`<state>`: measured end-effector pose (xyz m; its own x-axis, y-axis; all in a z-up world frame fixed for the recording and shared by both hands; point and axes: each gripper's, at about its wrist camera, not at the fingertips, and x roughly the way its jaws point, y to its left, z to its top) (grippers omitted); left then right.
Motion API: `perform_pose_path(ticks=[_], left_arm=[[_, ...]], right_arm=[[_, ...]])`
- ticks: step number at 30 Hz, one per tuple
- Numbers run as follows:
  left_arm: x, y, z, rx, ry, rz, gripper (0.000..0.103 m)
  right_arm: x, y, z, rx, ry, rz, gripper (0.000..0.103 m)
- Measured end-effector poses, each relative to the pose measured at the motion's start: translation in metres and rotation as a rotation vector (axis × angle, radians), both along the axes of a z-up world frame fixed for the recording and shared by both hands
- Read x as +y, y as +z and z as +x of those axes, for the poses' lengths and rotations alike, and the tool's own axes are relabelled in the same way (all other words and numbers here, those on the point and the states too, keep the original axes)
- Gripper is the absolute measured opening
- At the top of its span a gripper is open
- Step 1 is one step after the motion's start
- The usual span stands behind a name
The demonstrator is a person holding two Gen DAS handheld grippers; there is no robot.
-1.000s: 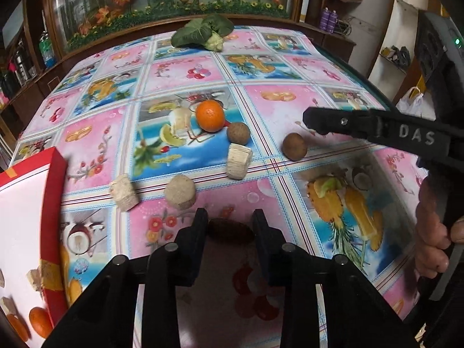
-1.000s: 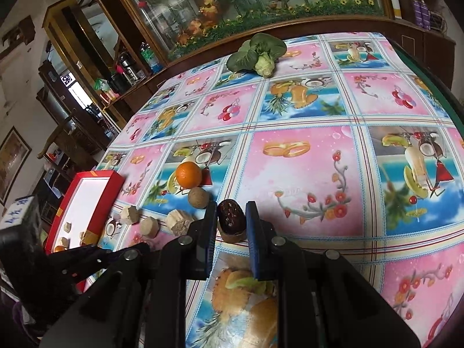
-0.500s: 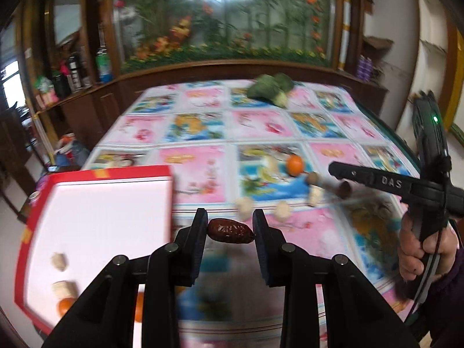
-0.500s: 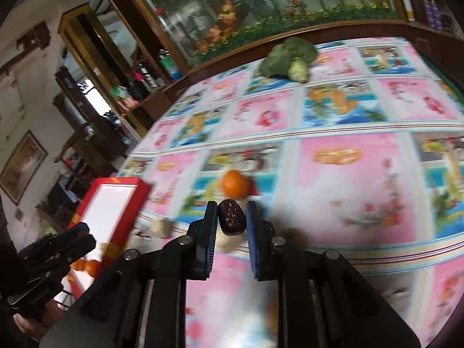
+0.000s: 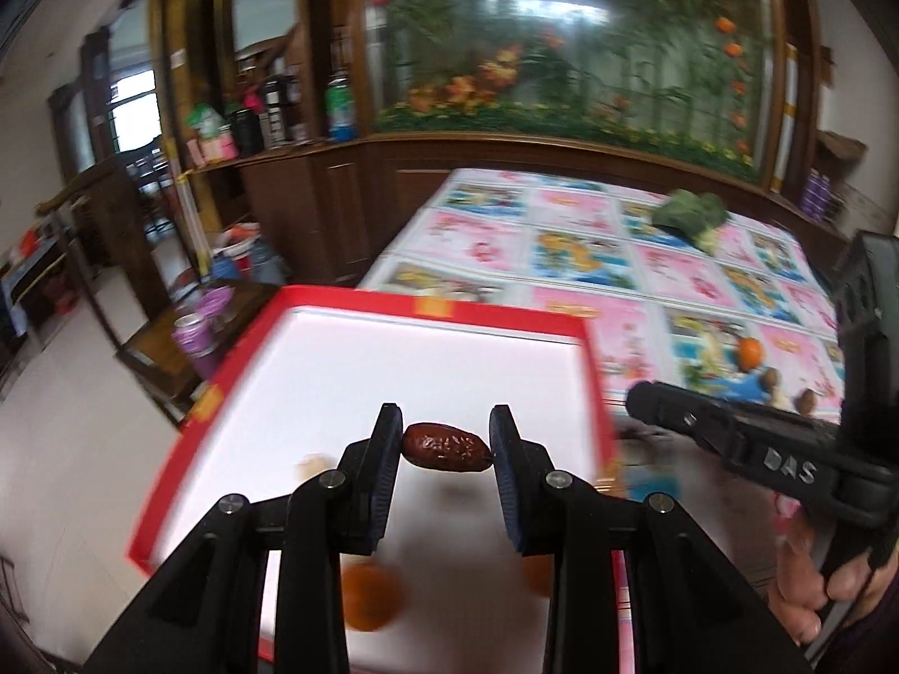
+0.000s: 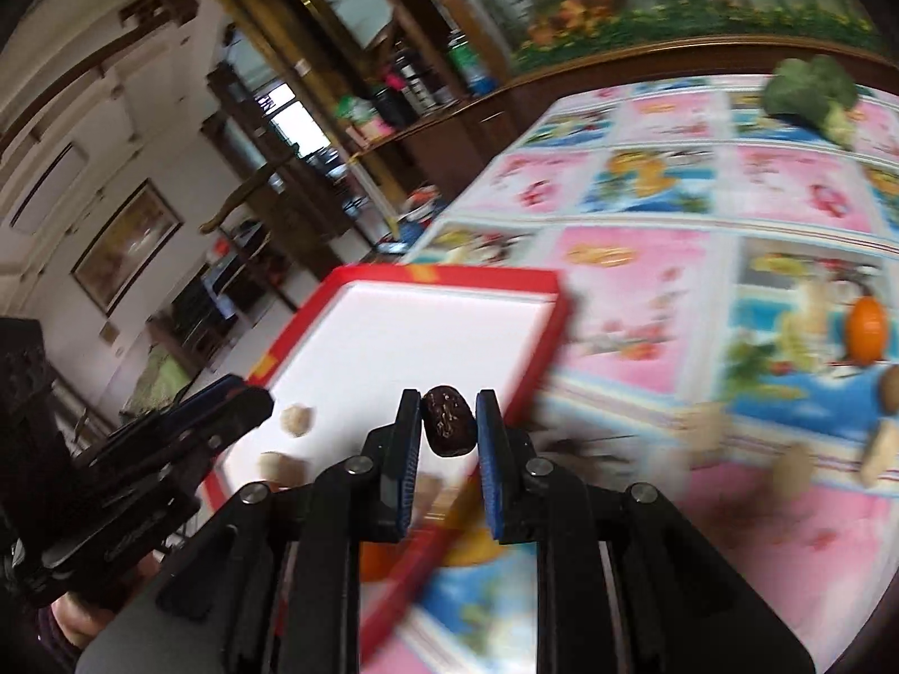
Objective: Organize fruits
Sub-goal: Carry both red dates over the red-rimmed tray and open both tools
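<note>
Left wrist view shows a brown date (image 5: 445,447) clamped crosswise in my left gripper (image 5: 445,449), long axis spanning the pads, hanging over the white floor of the red tray (image 5: 584,331) at centre frame. My right gripper (image 6: 448,429) pinches a second date (image 6: 446,421) end-on above the tray's near edge. An orange (image 6: 868,330) waits at right on the fruit-print counter (image 6: 798,196).

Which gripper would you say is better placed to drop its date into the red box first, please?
Left, probably. The left gripper holds its date over the white floor of the red box. The right gripper holds its date close to the box's near edge, beside the tablecloth.
</note>
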<state>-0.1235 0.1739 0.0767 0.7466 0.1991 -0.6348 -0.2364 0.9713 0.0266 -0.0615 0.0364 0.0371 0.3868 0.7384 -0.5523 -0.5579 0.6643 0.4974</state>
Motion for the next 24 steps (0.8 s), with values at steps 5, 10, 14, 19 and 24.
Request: perform_pose_path(ticks=[5, 10, 14, 19, 24], left_arm=[[0.042, -0.007, -0.011, 0.002, 0.104, 0.004, 0.031], [0.069, -0.021, -0.018, 0.029, 0.173, -0.006, 0.031], [0.073, -0.034, -0.017, 0.064, 0.182, -0.013, 0.031], [0.076, -0.042, -0.017, 0.09, 0.183, -0.008, 0.031], [0.078, -0.048, -0.016, 0.119, 0.189, -0.001, 0.031]], right_arm=[[0.034, -0.001, -0.021, -0.035, 0.077, -0.043, 0.022], [0.055, -0.005, -0.037, -0.076, 0.131, -0.107, 0.022], [0.065, -0.012, -0.039, -0.068, 0.158, -0.137, 0.022], [0.076, -0.014, -0.043, -0.065, 0.186, -0.155, 0.022], [0.087, -0.02, -0.042, -0.031, 0.203, -0.183, 0.022]])
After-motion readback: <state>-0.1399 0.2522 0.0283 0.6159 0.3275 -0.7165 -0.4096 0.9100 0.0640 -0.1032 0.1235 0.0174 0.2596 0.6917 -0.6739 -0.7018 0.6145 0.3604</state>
